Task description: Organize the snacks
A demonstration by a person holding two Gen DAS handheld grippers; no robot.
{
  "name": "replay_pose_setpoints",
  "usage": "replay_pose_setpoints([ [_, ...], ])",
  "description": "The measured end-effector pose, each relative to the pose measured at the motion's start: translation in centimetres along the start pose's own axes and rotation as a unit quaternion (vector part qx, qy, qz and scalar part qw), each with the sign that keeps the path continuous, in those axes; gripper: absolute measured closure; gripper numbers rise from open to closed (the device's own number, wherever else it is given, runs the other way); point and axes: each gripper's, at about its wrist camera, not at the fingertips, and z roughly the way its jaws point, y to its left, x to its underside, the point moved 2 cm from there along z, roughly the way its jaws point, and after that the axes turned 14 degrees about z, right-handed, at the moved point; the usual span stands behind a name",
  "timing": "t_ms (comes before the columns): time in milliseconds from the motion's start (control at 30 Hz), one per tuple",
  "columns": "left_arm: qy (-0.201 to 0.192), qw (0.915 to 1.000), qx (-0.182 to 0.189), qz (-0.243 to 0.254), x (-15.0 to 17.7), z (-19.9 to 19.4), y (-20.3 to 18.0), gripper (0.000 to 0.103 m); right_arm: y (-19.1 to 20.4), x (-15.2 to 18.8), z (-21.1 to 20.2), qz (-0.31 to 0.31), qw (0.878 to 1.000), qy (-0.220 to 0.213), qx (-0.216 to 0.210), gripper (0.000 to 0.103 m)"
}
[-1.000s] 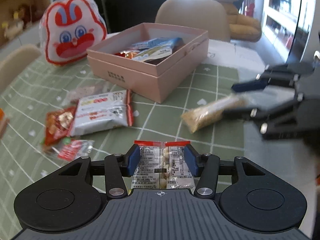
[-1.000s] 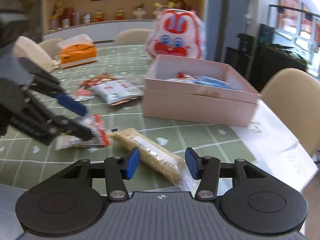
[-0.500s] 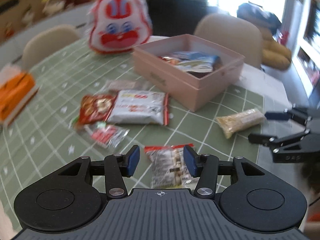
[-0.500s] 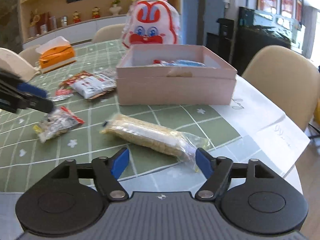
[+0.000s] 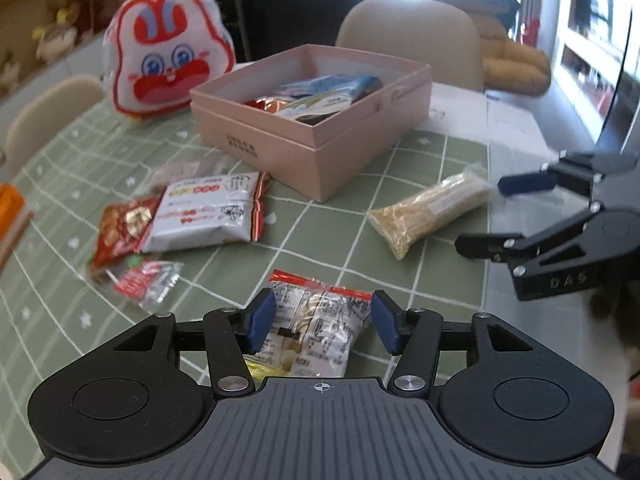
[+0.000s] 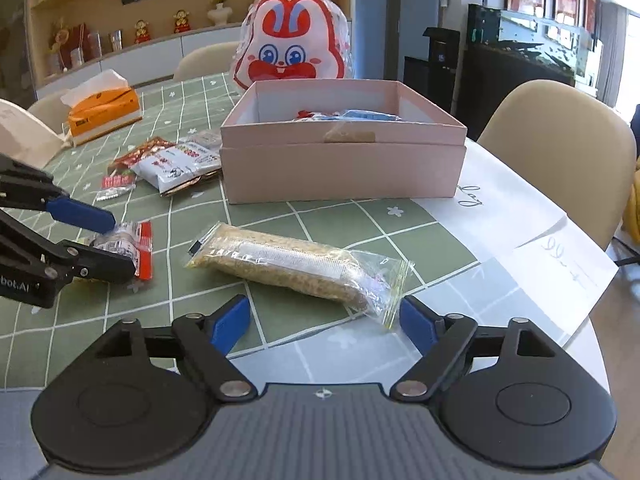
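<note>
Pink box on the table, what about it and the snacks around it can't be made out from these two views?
- Pink box contents: right wrist view, front wall hides all but packet tops.
- Small red-edged packet: same view, left gripper covers its near end.
- Packet print: left wrist view, too small to read.
- Orange tissue box: cut off by left edge.

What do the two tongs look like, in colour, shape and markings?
Both tongs are matte black, with blue pads on their two fingers. The left tongs and the right tongs share a ribbed grey body bearing a small crosshair mark, round black discs on either side, and silver pivot screws on black linkage bars. Seen from the side, the right one carries raised letters "DAS"; the left shows white text ending "bot.AI". No cables or sleeves are visible.
</note>
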Motion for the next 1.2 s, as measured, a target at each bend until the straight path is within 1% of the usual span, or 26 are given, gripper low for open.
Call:
replay_pose_setpoints([
  [67,-0.005,1.0000,-0.005,0.005,0.3,-0.3,0.2,0.044,-0.1,0.0,0.0,0.002,1.000,0.004,-0.004,0.013],
  [100,-0.010,1.0000,0.000,0.002,0.5,-0.5,0.6,0.044,-0.1,0.0,0.0,0.000,1.000,0.007,-0.007,0.013],
  [167,-0.006,0.9997,0.023,-0.002,0.8,-0.6,1.2,0.044,0.0,0.1,0.0,-0.003,1.000,0.011,-0.008,0.007],
  [233,-0.001,0.9993,0.037,0.005,1.1,-0.6,1.3,0.044,0.1,0.2,0.0,-0.005,1.000,0.021,-0.009,0.003],
  [300,-0.001,0.9986,0.052,0.008,1.2,-0.6,1.1,0.044,0.1,0.1,0.1,-0.006,0.999,0.030,-0.009,0.001],
  [367,-0.010,0.9972,0.074,0.003,1.3,-0.6,0.9,0.042,0.3,-0.2,0.3,-0.008,0.999,0.044,-0.007,0.000],
  [433,-0.017,0.9953,0.096,-0.003,1.3,-0.5,0.7,0.034,0.4,-0.3,0.4,-0.008,0.999,0.049,-0.004,0.000],
  [500,-0.023,0.9934,0.112,-0.004,1.2,-0.5,0.5,0.032,0.5,-0.1,0.4,-0.010,0.999,0.045,-0.004,0.000],
  [533,-0.024,0.9931,0.115,-0.006,1.2,-0.6,0.6,0.033,0.5,0.0,0.3,-0.011,0.999,0.042,-0.006,0.000],
  [600,-0.027,0.9944,0.102,-0.011,1.1,-0.9,1.0,0.037,0.3,0.2,0.2,-0.014,0.999,0.038,-0.012,0.000],
  [633,-0.027,0.9954,0.091,-0.013,1.2,-1.1,1.3,0.037,0.3,0.1,0.1,-0.015,0.999,0.041,-0.016,0.002],
  [667,-0.027,0.9961,0.082,-0.017,1.2,-1.2,1.7,0.037,0.3,0.1,-0.2,-0.016,0.999,0.046,-0.023,0.008],
  [700,-0.026,0.9963,0.079,-0.020,1.3,-1.3,2.1,0.037,0.3,-0.2,-0.5,-0.015,0.998,0.048,-0.035,0.010],
  [767,-0.025,0.9963,0.080,-0.016,1.4,-1.4,2.4,0.037,0.2,-1.1,-1.6,0.000,0.998,0.031,-0.053,0.010],
  [800,-0.025,0.9964,0.081,-0.010,1.4,-1.4,2.3,0.037,0.1,-1.7,-2.1,0.010,0.999,0.016,-0.051,0.010],
  [833,-0.024,0.9963,0.082,-0.004,1.4,-1.4,2.2,0.037,-0.1,-2.6,-2.4,0.024,0.999,0.000,-0.039,0.012],
  [900,-0.025,0.9955,0.091,0.006,1.4,-1.5,1.8,0.037,-0.9,-4.2,-2.4,0.054,0.998,-0.020,-0.015,0.021],
  [933,-0.026,0.9949,0.096,0.016,1.4,-1.5,1.4,0.037,-1.4,-5.1,-1.9,0.068,0.998,-0.018,0.000,0.036],
  [967,-0.027,0.9944,0.099,0.026,1.4,-1.6,1.1,0.037,-1.9,-5.8,-1.1,0.074,0.997,-0.009,0.014,0.055],
  [1000,-0.026,0.9940,0.100,0.034,1.4,-1.6,0.7,0.037,-2.4,-6.2,-0.4,0.081,0.996,0.002,0.026,0.060],
  [1067,-0.023,0.9937,0.098,0.048,1.4,-1.6,0.1,0.037,-3.3,-6.5,1.2,0.093,0.995,0.023,0.041,0.064],
  [1133,-0.021,0.9945,0.088,0.053,1.4,-1.5,0.0,0.037,-3.6,-6.0,2.0,0.093,0.994,0.038,0.049,0.064],
  [1200,-0.022,0.9954,0.080,0.047,1.4,-1.3,0.2,0.036,-3.3,-4.9,1.8,0.080,0.995,0.048,0.046,0.064],
])
